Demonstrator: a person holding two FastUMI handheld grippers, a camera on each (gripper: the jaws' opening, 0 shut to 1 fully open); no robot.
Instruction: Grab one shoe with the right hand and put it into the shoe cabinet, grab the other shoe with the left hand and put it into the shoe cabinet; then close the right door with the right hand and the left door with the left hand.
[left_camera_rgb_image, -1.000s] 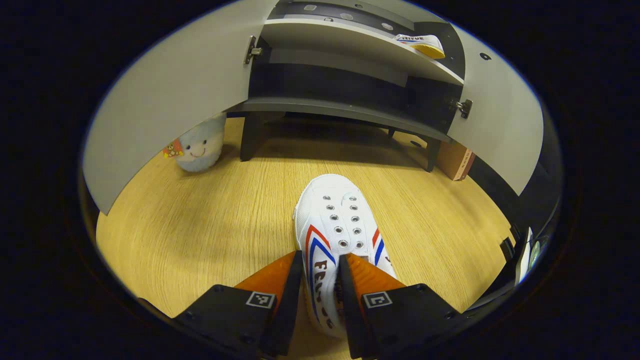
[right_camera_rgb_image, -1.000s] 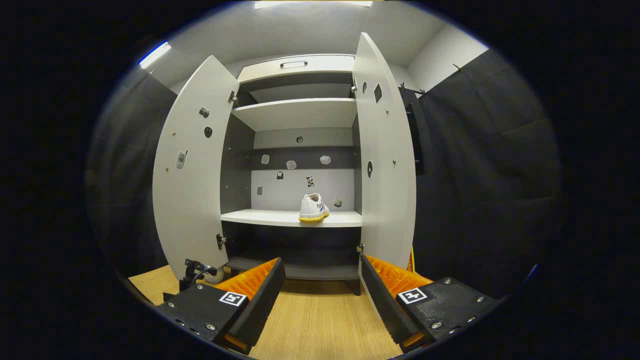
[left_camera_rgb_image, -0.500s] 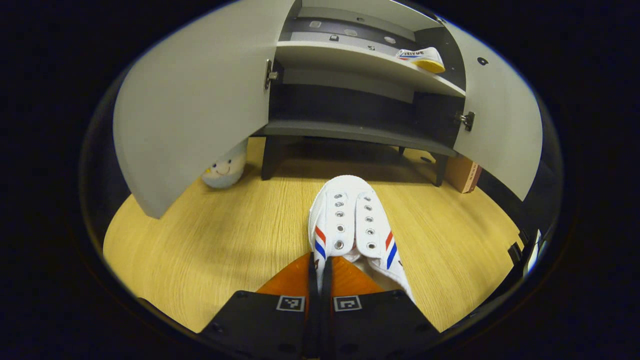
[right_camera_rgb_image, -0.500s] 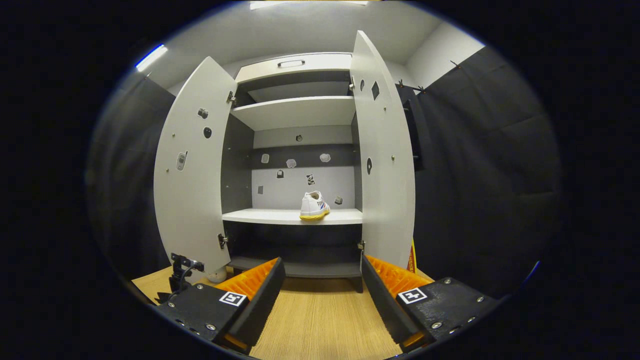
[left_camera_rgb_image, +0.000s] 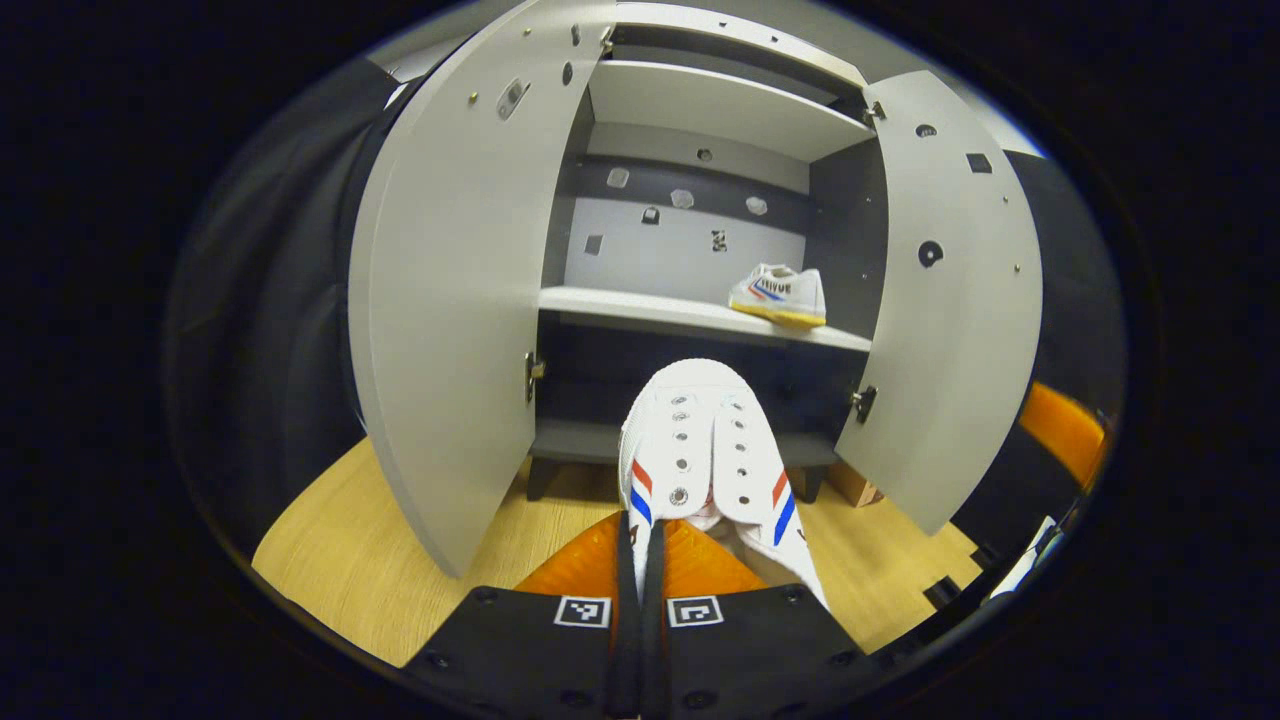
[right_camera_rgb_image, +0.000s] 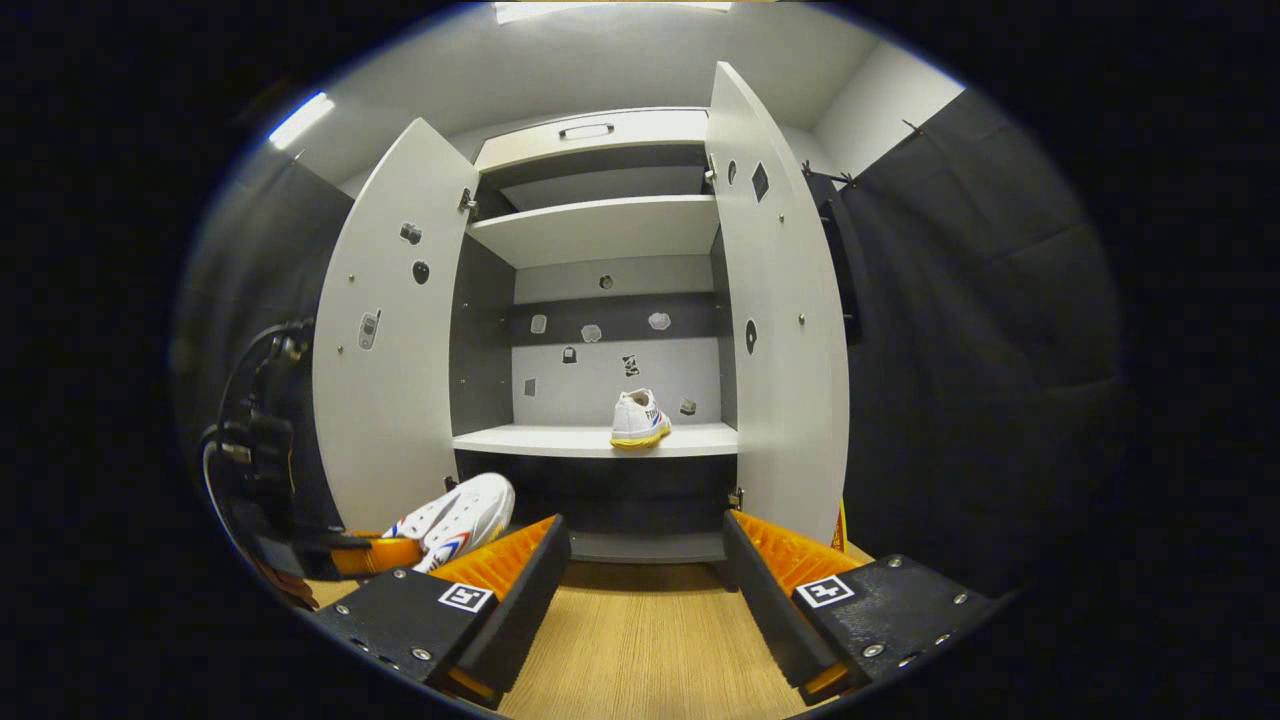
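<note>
Gripping the white sneaker (left_camera_rgb_image: 705, 450) by the rim of its opening, the left gripper (left_camera_rgb_image: 641, 560) has its two fingers pinched together on the canvas, the shoe's toe pointing away from the camera toward the shoe cabinet (left_camera_rgb_image: 700, 150). In the left gripper view the held sneaker, with red and blue stripes on its sides, hangs clear of the wooden floor (left_camera_rgb_image: 340, 560) in front of the cabinet's dark lower compartment, between the open left door (left_camera_rgb_image: 450, 300) and the open right door (left_camera_rgb_image: 950, 310). The right gripper view shows this same gripper low at the left, level and pointing toward the cabinet, the sneaker (right_camera_rgb_image: 460, 515) carried out ahead of it near the bottom of the left door (right_camera_rgb_image: 385, 370); cables loop up behind it, and the hand holding it cannot be made out. The other sneaker (left_camera_rgb_image: 780, 296) sits on the white middle shelf (left_camera_rgb_image: 640, 305), toward its right end, its yellow sole on the board; in the right gripper view it (right_camera_rgb_image: 640, 420) stands with its heel toward the camera. The right gripper (right_camera_rgb_image: 645, 575) is held low and level above the floor, facing the cabinet squarely, its fingers spread wide apart with nothing between them, the right door (right_camera_rgb_image: 785, 330) just ahead of its right finger.
</note>
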